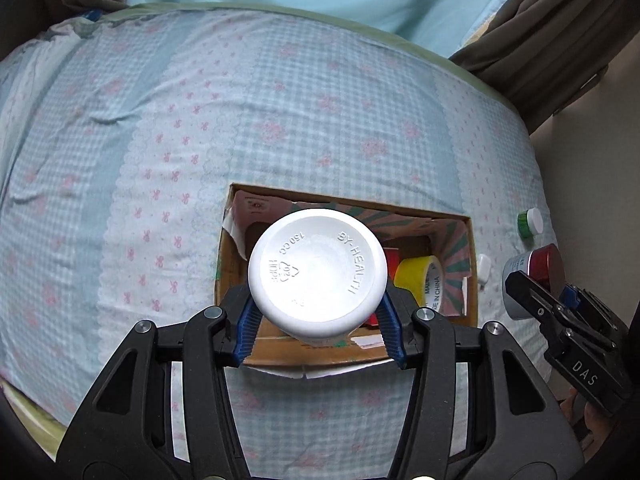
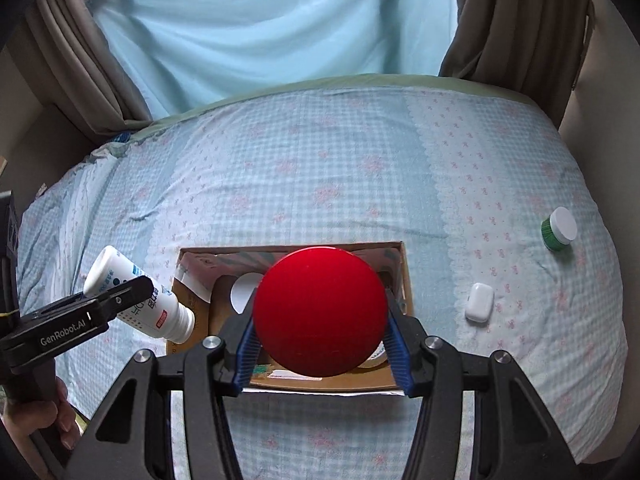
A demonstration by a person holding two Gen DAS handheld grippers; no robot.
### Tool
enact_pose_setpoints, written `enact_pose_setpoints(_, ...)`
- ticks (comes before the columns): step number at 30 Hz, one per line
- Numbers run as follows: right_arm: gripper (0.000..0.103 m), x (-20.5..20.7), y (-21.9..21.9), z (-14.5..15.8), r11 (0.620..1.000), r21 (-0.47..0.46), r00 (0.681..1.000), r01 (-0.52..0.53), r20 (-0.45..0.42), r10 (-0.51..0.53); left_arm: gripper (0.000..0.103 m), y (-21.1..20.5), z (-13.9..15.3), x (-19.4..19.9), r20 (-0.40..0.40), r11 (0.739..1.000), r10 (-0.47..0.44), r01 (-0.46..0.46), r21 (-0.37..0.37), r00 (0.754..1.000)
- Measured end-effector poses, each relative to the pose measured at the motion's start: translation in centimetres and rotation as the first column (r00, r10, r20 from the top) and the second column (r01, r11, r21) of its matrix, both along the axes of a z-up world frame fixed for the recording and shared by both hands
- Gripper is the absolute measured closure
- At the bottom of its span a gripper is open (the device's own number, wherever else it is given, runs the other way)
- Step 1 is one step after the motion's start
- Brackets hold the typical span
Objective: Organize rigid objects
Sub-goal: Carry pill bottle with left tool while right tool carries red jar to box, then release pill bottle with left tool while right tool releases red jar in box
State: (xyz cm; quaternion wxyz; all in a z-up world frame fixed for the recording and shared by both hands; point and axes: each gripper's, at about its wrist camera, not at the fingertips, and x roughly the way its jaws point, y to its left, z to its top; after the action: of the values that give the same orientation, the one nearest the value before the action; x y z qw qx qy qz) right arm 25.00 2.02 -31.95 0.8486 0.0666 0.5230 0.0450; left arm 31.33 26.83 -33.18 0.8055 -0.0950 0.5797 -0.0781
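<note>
White bottle [image 1: 318, 272] and red-lidded jar [image 2: 320, 310] held above the open cardboard box [image 1: 472, 248]

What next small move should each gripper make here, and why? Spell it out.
Probably lower both and release into the cardboard box. The left gripper is clamped on the white bottle and the right gripper on the red-lidded jar, both poised above the open box, which already holds a yellow tape roll.

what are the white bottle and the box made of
White bottle: glossy moulded plastic; "HDPE" and a recycling mark are embossed in its base. Box: brown cardboard, matte, judging by its raw brown walls and torn paper lining.
</note>
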Motion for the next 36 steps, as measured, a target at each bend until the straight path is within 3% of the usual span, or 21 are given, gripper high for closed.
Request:
enact_pose_setpoints(13, 0.053, 3.0, 4.4, -10.5, 0.975, -0.016, 0.955, -0.219, -0.207, 0.211, 0.056, -0.6, -8.7, 3.6, -0.146, 0.992, -0.057, 0.072, 0.102, 0.988)
enact_pose_setpoints(22, 0.053, 3.6, 5.7, -14.2, 0.953, 0.040, 0.924, -0.301, -0.236, 0.302, 0.056, -2.1, -10.7, 5.7, -0.161, 0.969, -0.115, 0.146, 0.201, 0.980)
enact_pose_setpoints(26, 0.053, 3.5, 6.8, -15.2, 0.933, 0.054, 0.898, -0.355, -0.256, 0.357, 0.056, -2.2, -11.4, 6.2, -0.187, 0.964, -0.123, 0.162, 0.209, 0.975)
enact_pose_setpoints(27, 0.053, 3.5, 7.0, -15.4, 0.929, 0.063, 0.892, -0.364, -0.264, 0.367, 0.055, -2.2, -11.5, 6.3, -0.196, 0.965, -0.122, 0.163, 0.206, 0.973)
enact_pose_setpoints(29, 0.052, 3.3, 7.4, -15.7, 0.925, 0.077, 0.882, -0.372, -0.280, 0.379, 0.029, -1.9, -11.2, 6.3, -0.195, 0.969, -0.122, 0.159, 0.188, 0.973)
enact_pose_setpoints(30, 0.043, 3.0, 7.5, -15.7, 0.923, 0.086, 0.880, -0.375, -0.279, 0.384, 0.002, -1.7, -10.8, 6.3, -0.187, 0.972, -0.117, 0.151, 0.181, 0.975)
enact_pose_setpoints(31, 0.033, 2.8, 7.5, -15.5, 0.920, 0.091, 0.881, -0.381, -0.266, 0.391, 0.000, -1.4, -10.3, 6.2, -0.166, 0.976, -0.108, 0.136, 0.171, 0.980)
enact_pose_setpoints(32, 0.007, 2.5, 7.6, -15.3, 0.918, 0.085, 0.884, -0.387, -0.250, 0.395, 0.000, -1.1, -9.8, 6.1, -0.156, 0.980, -0.099, 0.124, 0.158, 0.983)
enact_pose_setpoints(33, 0.000, 2.1, 7.5, -14.9, 0.918, 0.072, 0.890, -0.390, -0.227, 0.396, 0.000, -0.8, -9.5, 6.1, -0.151, 0.983, -0.091, 0.113, 0.145, 0.984)
enact_pose_setpoints(36, 0.000, 1.3, 7.2, -14.3, 0.921, 0.041, 0.900, -0.388, -0.196, 0.388, 0.000, -0.2, -9.0, 5.7, -0.152, 0.983, -0.071, 0.095, 0.158, 0.986)
